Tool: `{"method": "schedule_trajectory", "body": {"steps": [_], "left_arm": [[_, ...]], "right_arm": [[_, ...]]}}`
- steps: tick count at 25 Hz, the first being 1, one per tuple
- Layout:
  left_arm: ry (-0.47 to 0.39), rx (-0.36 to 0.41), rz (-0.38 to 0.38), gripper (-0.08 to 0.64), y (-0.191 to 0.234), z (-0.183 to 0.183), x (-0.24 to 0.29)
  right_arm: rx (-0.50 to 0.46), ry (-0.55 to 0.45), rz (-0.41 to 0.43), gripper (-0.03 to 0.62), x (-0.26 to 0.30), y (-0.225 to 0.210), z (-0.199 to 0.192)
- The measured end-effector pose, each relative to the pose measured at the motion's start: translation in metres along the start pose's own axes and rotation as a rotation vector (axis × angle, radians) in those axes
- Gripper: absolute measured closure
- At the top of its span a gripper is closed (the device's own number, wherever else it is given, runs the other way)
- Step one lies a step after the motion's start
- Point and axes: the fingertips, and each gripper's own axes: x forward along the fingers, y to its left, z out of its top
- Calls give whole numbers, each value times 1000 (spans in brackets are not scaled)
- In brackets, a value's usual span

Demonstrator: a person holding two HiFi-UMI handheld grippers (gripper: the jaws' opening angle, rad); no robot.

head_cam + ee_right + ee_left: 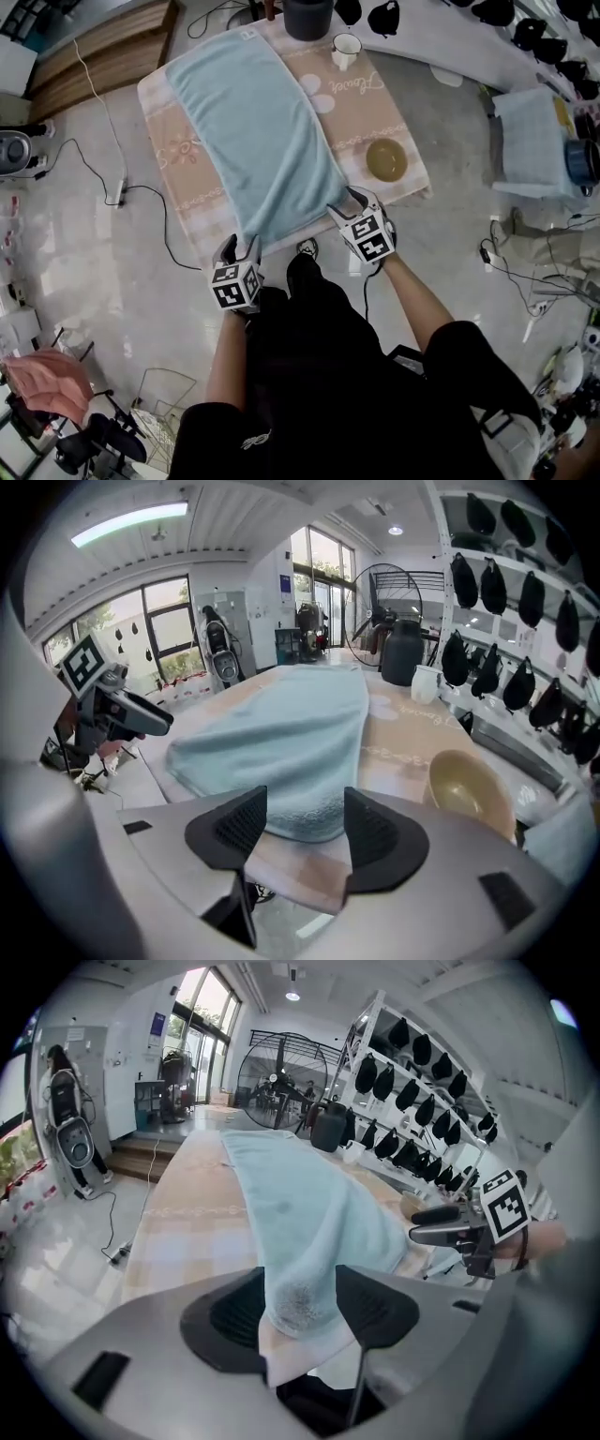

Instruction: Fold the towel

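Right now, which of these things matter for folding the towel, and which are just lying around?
Part of the job: towel, left gripper, right gripper, each gripping a near corner of it.
Just lying about: bowl, mug, dark bin.

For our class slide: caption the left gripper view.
Left gripper clamps the near corner of a pale blue towel spread along the table.

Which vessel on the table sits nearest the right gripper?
The tan bowl, just beyond the right gripper. The white mug and the dark bin stand much farther off, along the far edge.
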Motion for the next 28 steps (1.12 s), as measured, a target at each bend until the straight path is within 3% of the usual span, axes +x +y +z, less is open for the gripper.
{"method": "schedule_trajectory", "body": {"steps": [12, 15, 18, 20, 23, 25, 28], "left_arm": [[108, 22, -2, 341, 5, -26, 26], [107, 50, 20, 341, 4, -29, 29], [98, 68, 26, 347, 6, -29, 28], [113, 103, 27, 362, 7, -32, 27], [136, 148, 40, 433, 10, -36, 23], [128, 135, 42, 487, 14, -39, 18], [105, 118, 37, 502, 21, -43, 7]], "right_arm": [[21, 83, 14, 358, 34, -15, -15], [27, 99, 12, 400, 32, -16, -19], [9, 109, 17, 508, 30, -10, -21], [3, 114, 16, 546, 28, -2, -22], [13, 121, 22, 551, 25, 11, -26], [22, 120, 30, 551, 20, 24, -28], [28, 98, 33, 551, 10, 41, -27]]}}
